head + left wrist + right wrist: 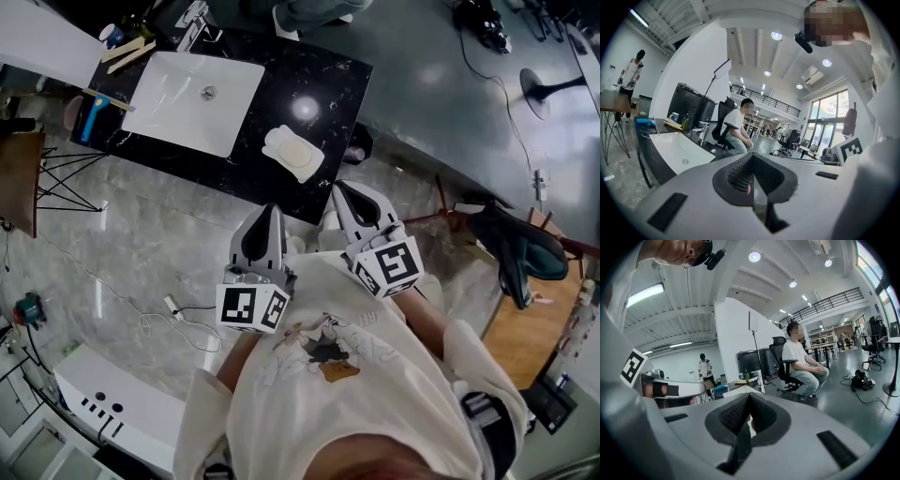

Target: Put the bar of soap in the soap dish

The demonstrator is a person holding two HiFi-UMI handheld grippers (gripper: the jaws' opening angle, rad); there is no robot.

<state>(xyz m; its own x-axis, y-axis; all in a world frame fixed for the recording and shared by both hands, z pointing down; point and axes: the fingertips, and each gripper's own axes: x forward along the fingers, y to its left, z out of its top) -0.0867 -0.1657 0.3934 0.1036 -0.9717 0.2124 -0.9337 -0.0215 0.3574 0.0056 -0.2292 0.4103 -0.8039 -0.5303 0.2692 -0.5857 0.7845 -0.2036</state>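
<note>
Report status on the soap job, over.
Left tool and right tool shut, empty, short of the counter. Soap lies in the dish beside the sink. Nothing blocking it.

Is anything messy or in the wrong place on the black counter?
Nothing stands out. The soap sits flat in its soap dish on the counter, beside the sink, and nothing looks spilled or broken.

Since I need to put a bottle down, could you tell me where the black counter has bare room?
The counter is bare beyond the soap dish and between dish and sink. Around the faucet and the sink's left edge it is crowded.
</note>
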